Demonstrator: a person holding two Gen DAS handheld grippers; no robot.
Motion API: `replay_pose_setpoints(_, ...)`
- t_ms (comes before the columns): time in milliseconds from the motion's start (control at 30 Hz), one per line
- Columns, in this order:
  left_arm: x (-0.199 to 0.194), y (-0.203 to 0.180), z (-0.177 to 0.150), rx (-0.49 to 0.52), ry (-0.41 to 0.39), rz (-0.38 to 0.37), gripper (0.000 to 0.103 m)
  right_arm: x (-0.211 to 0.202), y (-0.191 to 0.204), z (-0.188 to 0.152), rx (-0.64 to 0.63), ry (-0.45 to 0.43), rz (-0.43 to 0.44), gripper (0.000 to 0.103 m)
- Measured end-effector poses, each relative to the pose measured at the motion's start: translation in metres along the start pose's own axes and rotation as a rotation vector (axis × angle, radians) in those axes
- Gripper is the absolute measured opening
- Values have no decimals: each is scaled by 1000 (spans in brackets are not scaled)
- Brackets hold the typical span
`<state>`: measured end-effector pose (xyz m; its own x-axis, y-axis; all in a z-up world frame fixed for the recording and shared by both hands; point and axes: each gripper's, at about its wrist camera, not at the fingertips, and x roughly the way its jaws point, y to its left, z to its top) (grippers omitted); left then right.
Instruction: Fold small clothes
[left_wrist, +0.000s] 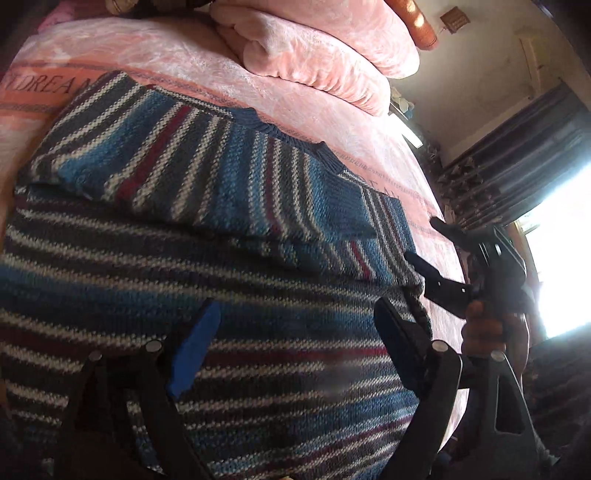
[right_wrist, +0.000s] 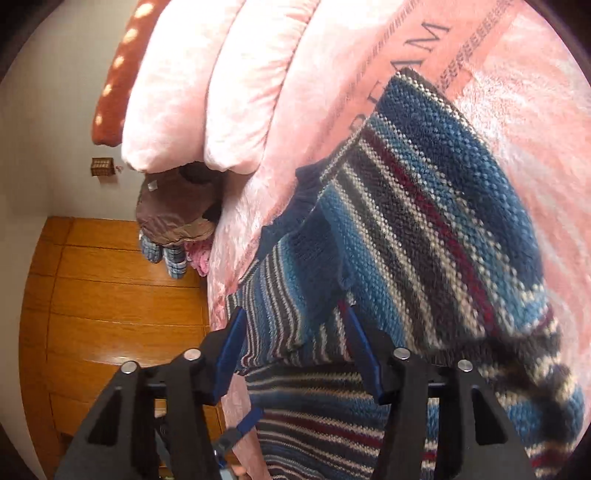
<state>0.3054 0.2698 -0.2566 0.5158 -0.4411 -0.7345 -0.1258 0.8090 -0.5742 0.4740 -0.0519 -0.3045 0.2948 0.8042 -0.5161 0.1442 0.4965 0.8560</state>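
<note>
On a bed covered by a pink blanket (left_wrist: 332, 122) lies a striped knit sweater (left_wrist: 207, 266), spread flat and filling most of the left wrist view. Its bands run blue, grey, white and dark red. One sleeve (left_wrist: 207, 173) is already folded across the chest, below the dark blue collar (left_wrist: 269, 129).

Left gripper (left_wrist: 295, 332) hovers over the sweater's lower body with its jaws spread wide and nothing between them. Right gripper (right_wrist: 295, 347) sits at the sweater's side edge near the edge of the bed, jaws also parted. Knit fabric lies between its blue pads (right_wrist: 231, 354), but they do not look pressed onto it, so this reads as released rather than clenched. A hand (left_wrist: 484, 328) holds that tool's handle.

Beyond the bed are a folded pink quilt (right_wrist: 207, 92), a wooden floor (right_wrist: 110, 288) and a bright window (left_wrist: 565, 258).

Judging by the thick, loose weave, the sweater should be soft, limp and fairly heavy for its size, not slippery and not fragile. It will likely sag and stretch if lifted by a single point. Better holds would be the ribbed hem or the side seam, pinching both layers together, with both tools taking matching corners.
</note>
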Motion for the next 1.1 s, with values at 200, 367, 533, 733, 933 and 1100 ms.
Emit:
replay_pose_setpoints(200, -7, 28, -36, -40, 15, 16, 91, 47, -2, 9, 0, 64, -125, 48)
replay_pose_setpoints(367, -2, 46, -37, -71, 24, -30, 91, 60, 10, 13, -26, 64, -147, 44)
replay_pose_setpoints(533, -4, 62, -42, -77, 25, -90, 92, 67, 37, 19, -128, 67, -225, 8)
replay_pose_setpoints(733, -11, 75, -46, -126, 22, -147, 92, 50, 112, 30, -308, 36, -266, 7)
replay_pose_setpoints(933, -15, 85, -45, -139, 26, -163, 92, 24, 168, 35, -443, 15, -303, 7)
replay_pose_setpoints(1100, -28, 82, -37, -137, 10, -178, 91, 3, 167, 42, -463, 0, -324, 7)
